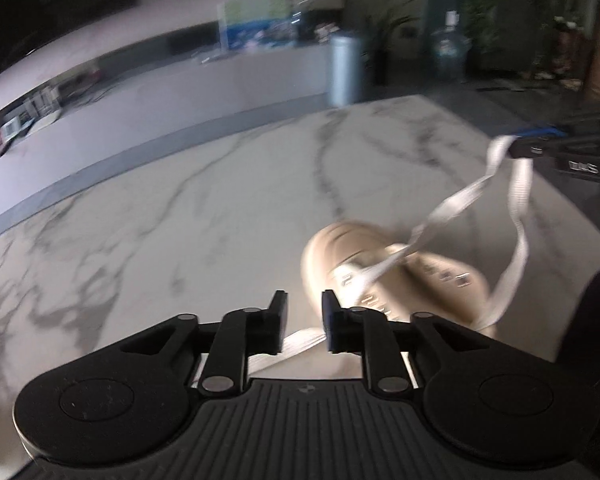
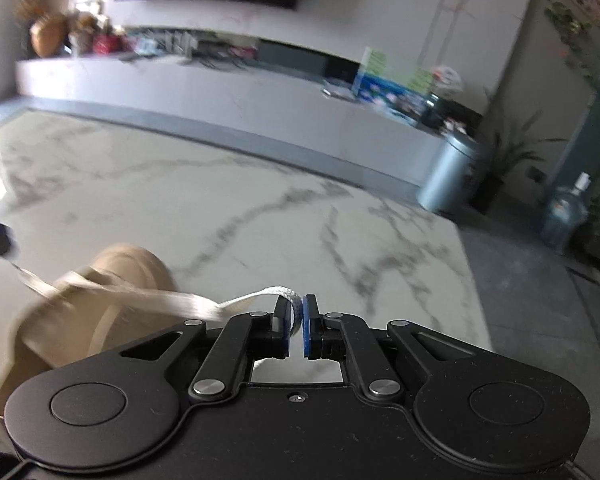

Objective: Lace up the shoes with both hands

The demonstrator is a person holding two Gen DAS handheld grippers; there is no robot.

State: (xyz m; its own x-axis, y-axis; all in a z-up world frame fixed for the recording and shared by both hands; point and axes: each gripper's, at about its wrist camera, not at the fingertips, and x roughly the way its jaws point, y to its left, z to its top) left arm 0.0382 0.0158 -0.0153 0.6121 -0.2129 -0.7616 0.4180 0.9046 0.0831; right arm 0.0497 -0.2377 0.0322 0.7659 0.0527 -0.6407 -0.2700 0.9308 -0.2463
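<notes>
A tan shoe (image 1: 384,276) lies on the marble table, blurred, just right of my left gripper (image 1: 304,302). The left jaws stand apart with a flat white lace (image 1: 300,340) lying loose beneath them, not pinched. Another stretch of the white lace (image 1: 452,204) runs from the shoe's eyelets up to my right gripper (image 1: 520,148) at the right edge and loops back down. In the right wrist view my right gripper (image 2: 299,318) is shut on the white lace (image 2: 204,306), which stretches left over the shoe (image 2: 112,280).
The marble table (image 1: 180,220) spreads ahead; its right edge drops to a dark floor. A long white counter (image 2: 220,96) with clutter, a grey bin (image 2: 448,172), a water bottle (image 2: 564,216) and plants stand beyond.
</notes>
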